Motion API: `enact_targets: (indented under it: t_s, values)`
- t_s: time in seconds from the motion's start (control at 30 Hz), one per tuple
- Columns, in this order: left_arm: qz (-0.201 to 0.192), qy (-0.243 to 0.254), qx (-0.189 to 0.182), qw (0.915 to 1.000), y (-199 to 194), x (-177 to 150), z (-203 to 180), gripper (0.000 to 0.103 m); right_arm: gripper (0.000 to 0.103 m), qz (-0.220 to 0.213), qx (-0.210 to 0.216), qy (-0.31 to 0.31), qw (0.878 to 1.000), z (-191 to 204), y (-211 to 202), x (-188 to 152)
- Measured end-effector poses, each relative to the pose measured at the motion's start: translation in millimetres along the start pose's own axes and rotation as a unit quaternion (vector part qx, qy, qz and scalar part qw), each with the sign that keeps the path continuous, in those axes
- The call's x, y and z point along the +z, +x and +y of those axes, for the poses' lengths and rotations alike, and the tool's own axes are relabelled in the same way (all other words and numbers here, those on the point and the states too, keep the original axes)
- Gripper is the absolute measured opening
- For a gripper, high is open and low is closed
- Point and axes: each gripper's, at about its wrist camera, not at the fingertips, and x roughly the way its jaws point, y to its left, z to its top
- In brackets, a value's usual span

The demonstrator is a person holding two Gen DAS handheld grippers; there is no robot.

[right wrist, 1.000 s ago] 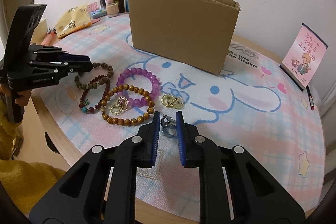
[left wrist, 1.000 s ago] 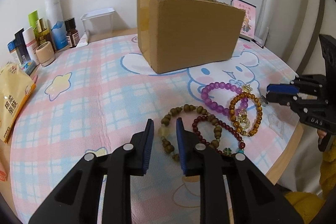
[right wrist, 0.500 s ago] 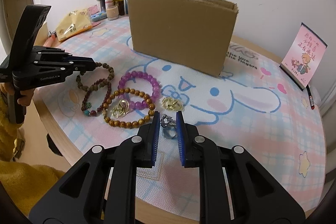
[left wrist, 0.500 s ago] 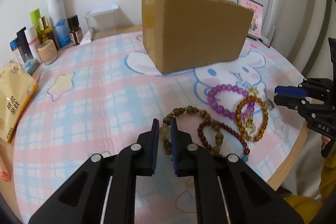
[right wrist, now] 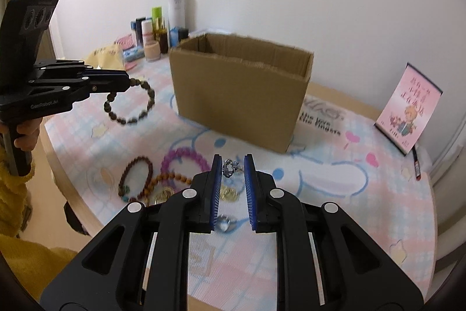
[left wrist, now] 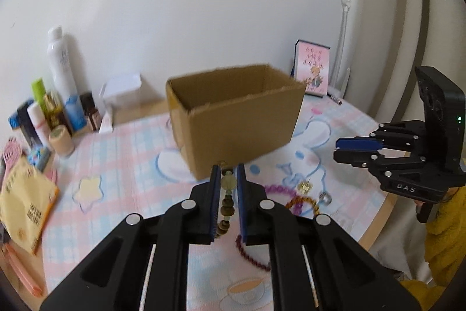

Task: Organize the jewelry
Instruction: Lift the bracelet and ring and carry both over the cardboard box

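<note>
My left gripper (left wrist: 227,169) is shut on a brown wooden bead bracelet (left wrist: 226,203) and holds it in the air in front of the open cardboard box (left wrist: 236,118). In the right wrist view the bracelet (right wrist: 131,104) hangs from the left gripper (right wrist: 126,83), left of the box (right wrist: 241,95). My right gripper (right wrist: 231,162) holds a small silver ring (right wrist: 230,166) between its pads, lifted above the table. A purple bracelet (right wrist: 183,162), an amber bracelet (right wrist: 163,184), a dark red bracelet (right wrist: 134,179) and gold earrings (right wrist: 227,193) lie on the mat.
Cosmetic bottles (left wrist: 58,95) and a clear case (left wrist: 122,92) stand at the back left. A yellow packet (left wrist: 23,194) lies at the left edge. A pink card (right wrist: 407,107) stands at the right. The round table's edge (right wrist: 72,188) is close to the jewelry.
Both grippers have risen from the table. The left one closed on the wooden bracelet and lifted it toward the box. The right one lifted the silver ring.
</note>
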Motion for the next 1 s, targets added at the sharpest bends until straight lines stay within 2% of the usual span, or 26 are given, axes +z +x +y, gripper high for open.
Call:
enact_targets:
  t_s: [0.37,0.53,0.8,1.0]
  values:
    - [-0.042,0.007,-0.007,0.9991,-3,53,-3,0.011,0.015,-0.042,-0.008,0.005,0.999,-14,-9,48]
    - [-0.058,0.019,-0.015,0.998,-1,78,-10,0.011,0.015,-0.053,0.002,0.017,0.998,-25,-6,76]
    - [-0.054,0.023,-0.016,0.9982,23,106,-8,0.011,0.015,-0.034,0.009,0.059,0.998,-45,22,106]
    - [-0.022,0.006,-0.012,0.9997,59,113,4,0.011,0.015,0.006,0.023,0.099,0.995,-60,55,112]
